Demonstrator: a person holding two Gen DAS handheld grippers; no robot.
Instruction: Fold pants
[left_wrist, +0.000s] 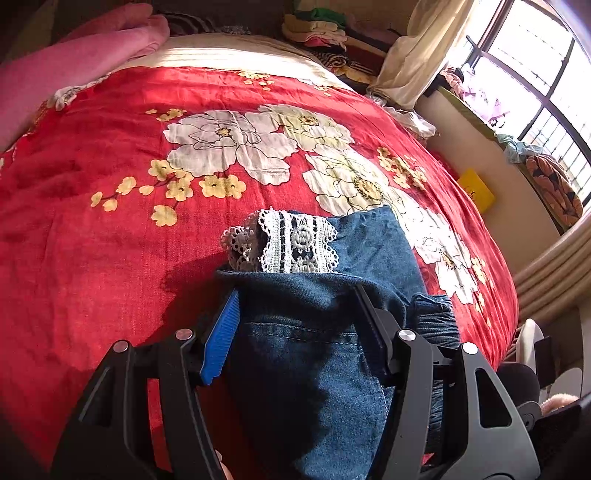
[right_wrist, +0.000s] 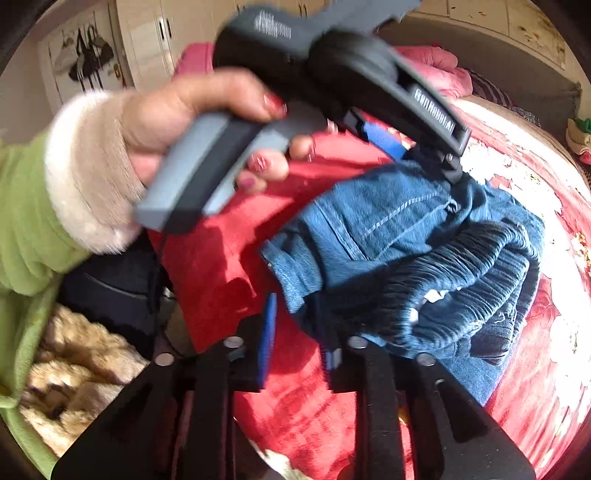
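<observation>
**Denim pants bunched between two grippers on the red bed**

The pants (left_wrist: 306, 354) lie folded between the left gripper (left_wrist: 295, 299) fingers, which stand about half open, flanking the bundle. The lace-trimmed hem (left_wrist: 291, 240) points away from it, up the red floral bedspread (left_wrist: 110, 221). In the right wrist view, the right gripper (right_wrist: 299, 328) is narrowly parted beside the ribbed waistband (right_wrist: 461, 280); grip unclear.
</observation>
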